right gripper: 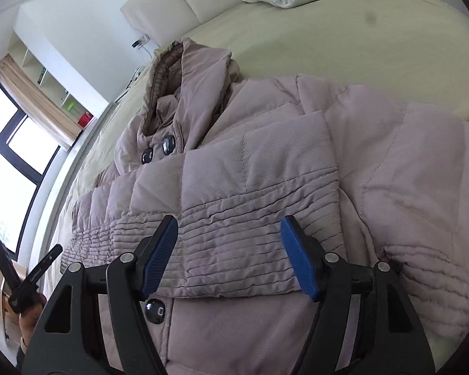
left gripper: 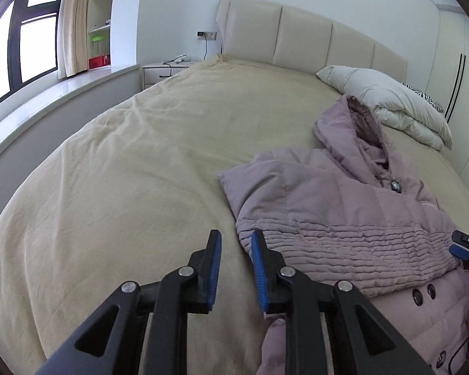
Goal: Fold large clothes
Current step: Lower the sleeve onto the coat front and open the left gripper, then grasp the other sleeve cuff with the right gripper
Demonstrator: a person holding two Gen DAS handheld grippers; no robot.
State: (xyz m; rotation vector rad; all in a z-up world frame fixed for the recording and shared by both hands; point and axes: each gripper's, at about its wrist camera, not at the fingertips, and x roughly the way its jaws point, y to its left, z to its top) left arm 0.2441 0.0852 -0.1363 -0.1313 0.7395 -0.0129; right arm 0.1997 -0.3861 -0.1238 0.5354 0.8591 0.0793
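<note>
Pink coat (right gripper: pixel 265 162) lies flat on bed (left gripper: pixel 125 162), sleeve (right gripper: pixel 234 218) folded across front; left hand-held gripper (left gripper: pixel 236 268) narrowly apart, empty, right hand-held gripper (right gripper: pixel 229 250) wide apart over sleeve, likely smoothing.

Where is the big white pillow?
The white pillow lies at the far right of the bed, against the headboard, just beyond the pink coat's hood.
</note>
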